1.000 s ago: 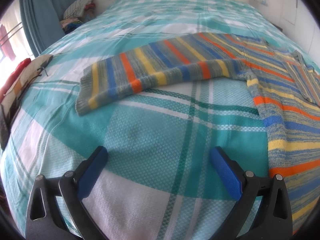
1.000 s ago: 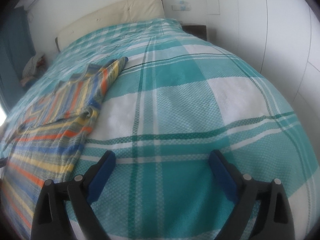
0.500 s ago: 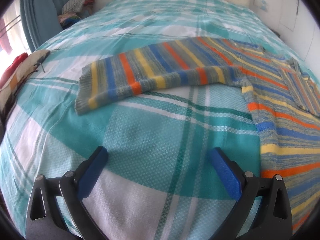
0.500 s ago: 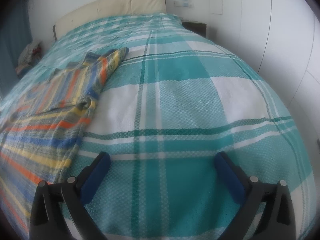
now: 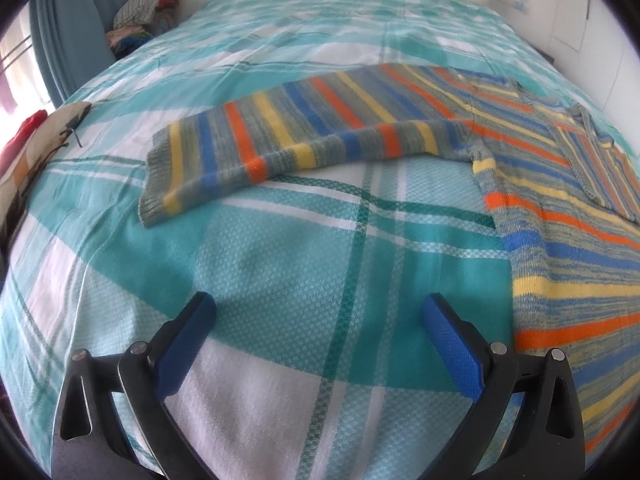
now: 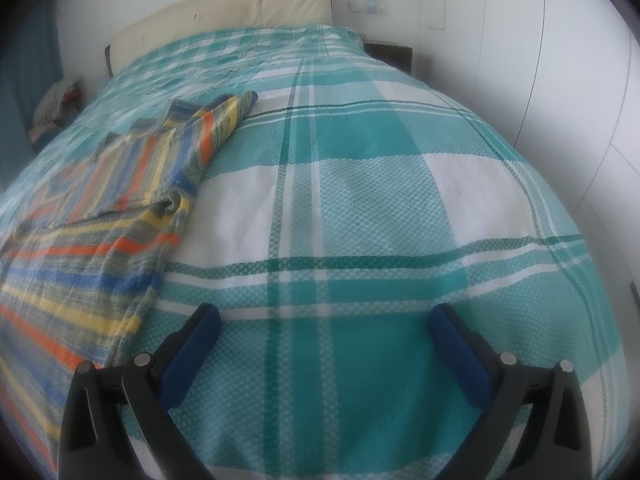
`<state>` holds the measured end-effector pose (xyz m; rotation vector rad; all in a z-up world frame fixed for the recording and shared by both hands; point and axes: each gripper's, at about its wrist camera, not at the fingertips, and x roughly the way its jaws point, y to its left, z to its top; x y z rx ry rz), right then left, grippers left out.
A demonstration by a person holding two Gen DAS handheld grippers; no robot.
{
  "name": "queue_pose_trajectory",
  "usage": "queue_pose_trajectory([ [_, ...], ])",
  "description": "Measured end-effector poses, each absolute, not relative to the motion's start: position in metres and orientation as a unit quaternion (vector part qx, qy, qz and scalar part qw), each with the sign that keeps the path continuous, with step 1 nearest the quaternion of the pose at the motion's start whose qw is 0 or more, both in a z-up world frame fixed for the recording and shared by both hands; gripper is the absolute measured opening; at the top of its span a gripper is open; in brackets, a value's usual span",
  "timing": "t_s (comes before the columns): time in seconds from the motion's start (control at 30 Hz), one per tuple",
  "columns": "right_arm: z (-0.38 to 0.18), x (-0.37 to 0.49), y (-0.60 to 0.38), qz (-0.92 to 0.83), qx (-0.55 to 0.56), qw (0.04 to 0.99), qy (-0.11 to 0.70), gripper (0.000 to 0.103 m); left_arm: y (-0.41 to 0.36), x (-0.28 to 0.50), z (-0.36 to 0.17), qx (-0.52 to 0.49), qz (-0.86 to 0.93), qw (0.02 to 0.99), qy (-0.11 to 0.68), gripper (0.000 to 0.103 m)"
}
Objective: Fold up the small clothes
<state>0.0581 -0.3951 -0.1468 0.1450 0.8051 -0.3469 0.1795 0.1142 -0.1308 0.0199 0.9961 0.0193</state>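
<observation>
Left gripper (image 5: 320, 312): jaws wide apart, nothing between them, hovering over bare bedspread (image 5: 280, 280). Right gripper (image 6: 324, 316): same, spread wide and empty, over the bedspread (image 6: 380, 200) too.

Sweater (image 5: 540, 184) lies flat on the bed, striped orange/blue/yellow/grey. In the left wrist view its body fills the right side. One sleeve (image 5: 280, 144) is stretched out to the left across the bed, cuff end at far left of it. That sleeve is well ahead of the left gripper, not touching. Body edge is just right of the left gripper's right finger.

In the right wrist view the sweater (image 6: 88, 248) sits on the left side, its near edge just beside the right gripper's left finger. The other sleeve (image 6: 200, 148) is folded in over the body, cuff pointing far toward the headboard (image 6: 224, 12).

Background: blue curtain (image 5: 72, 32) far left, pile of clothes (image 5: 140, 12) beside it, white wardrobe doors (image 6: 560, 60) on the right. Right wrist view is slightly blurred at the left edge.
</observation>
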Motion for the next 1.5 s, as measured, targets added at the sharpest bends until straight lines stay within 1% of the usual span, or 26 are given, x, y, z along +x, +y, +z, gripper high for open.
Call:
queue_pose_trajectory([
  [0.37,-0.147,0.058,-0.395,-0.167,0.071,0.903,0.389,0.103,0.112,0.181,-0.134,0.020,0.010,0.874,0.486,0.103],
  [0.6,-0.147,0.058,-0.395,-0.167,0.071,0.903,0.389,0.103,0.116,0.179,-0.128,0.007,0.011,0.872,0.489,0.102],
  [0.63,-0.147,0.058,-0.395,-0.167,0.072,0.903,0.389,0.103,0.121,0.177,-0.121,-0.005,0.005,0.873,0.488,0.102],
  [0.7,-0.146,0.058,-0.395,-0.167,0.072,0.903,0.389,0.103,0.142,0.171,-0.093,-0.044,-0.021,0.888,0.457,0.102],
  [0.77,-0.146,0.058,-0.395,-0.166,0.072,0.903,0.389,0.103,0.176,0.170,-0.063,-0.088,-0.019,0.904,0.419,0.102],
  [0.83,-0.146,0.058,-0.395,-0.166,0.073,0.903,0.389,0.103,0.221,0.180,-0.044,-0.150,-0.011,0.903,0.403,0.102],
  [0.93,-0.147,0.058,-0.395,-0.166,0.073,0.903,0.389,0.103,0.287,0.211,-0.047,-0.256,-0.002,0.867,0.428,0.102],
  [0.97,-0.147,0.058,-0.395,-0.167,0.072,0.903,0.389,0.103,0.299,0.222,-0.053,-0.266,0.003,0.856,0.443,0.101],
  [1.03,-0.146,0.058,-0.394,-0.168,0.071,0.903,0.389,0.103,0.304,0.242,-0.067,-0.246,0.003,0.846,0.473,0.097],
  [1.1,-0.146,0.058,-0.394,-0.168,0.070,0.903,0.390,0.103,0.289,0.257,-0.079,-0.205,-0.020,0.842,0.498,0.088],
  [1.17,-0.146,0.058,-0.394,-0.168,0.070,0.903,0.390,0.103,0.273,0.270,-0.094,-0.176,-0.033,0.836,0.519,0.083],
  [1.23,-0.146,0.058,-0.395,-0.168,0.070,0.903,0.390,0.103,0.268,0.280,-0.109,-0.172,-0.017,0.829,0.532,0.081],
  [1.27,-0.146,0.058,-0.394,-0.168,0.070,0.903,0.390,0.103,0.268,0.284,-0.116,-0.179,-0.006,0.825,0.536,0.074],
  [1.33,-0.146,0.058,-0.395,-0.168,0.070,0.903,0.390,0.103,0.265,0.289,-0.121,-0.185,0.006,0.827,0.531,0.049],
  [1.37,-0.146,0.058,-0.394,-0.168,0.070,0.903,0.390,0.103,0.261,0.291,-0.120,-0.183,-0.004,0.828,0.530,0.008],
  [1.4,-0.146,0.058,-0.394,-0.168,0.070,0.903,0.390,0.103,0.257,0.294,-0.118,-0.185,-0.017,0.824,0.536,0.005],
  [1.5,-0.146,0.058,-0.395,-0.168,0.070,0.903,0.390,0.103,0.237,0.302,-0.083,-0.152,-0.026,0.840,0.520,0.004],
])
